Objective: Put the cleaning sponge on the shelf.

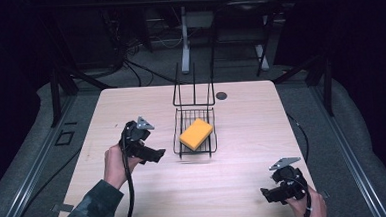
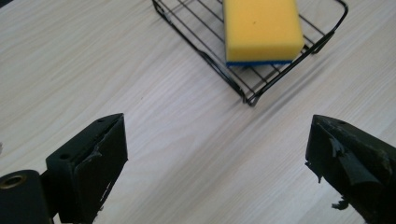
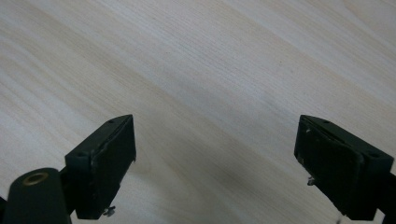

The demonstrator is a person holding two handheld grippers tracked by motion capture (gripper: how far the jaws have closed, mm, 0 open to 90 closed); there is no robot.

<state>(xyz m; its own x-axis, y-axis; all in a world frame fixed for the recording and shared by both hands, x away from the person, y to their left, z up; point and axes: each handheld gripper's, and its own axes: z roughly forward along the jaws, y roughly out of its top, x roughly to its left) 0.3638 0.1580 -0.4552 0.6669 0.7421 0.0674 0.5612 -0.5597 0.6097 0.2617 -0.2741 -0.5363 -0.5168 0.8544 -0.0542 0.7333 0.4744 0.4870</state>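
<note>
So at this point the yellow rectangular sponge with the blue scrubby underside (image 1: 196, 134) was lying flat in the black wire basket rack (image 1: 178, 139), roughly mid-table. Looked to me like the placing part was done, since nothing was gripping the sponge and it sat fully inside the wire frame.

The left gripper (image 1: 159, 155) was just beside the rack's left edge, jaws spread wide with nothing between them; in the left gripper view there was only the pale wooden table (image 2: 93, 70) in the gap. The right gripper (image 1: 265, 195) hung near the front right corner of the table, well apart from the rack, also gaping wide and empty. My guess: all that was left was pulling the hands clear.
</note>
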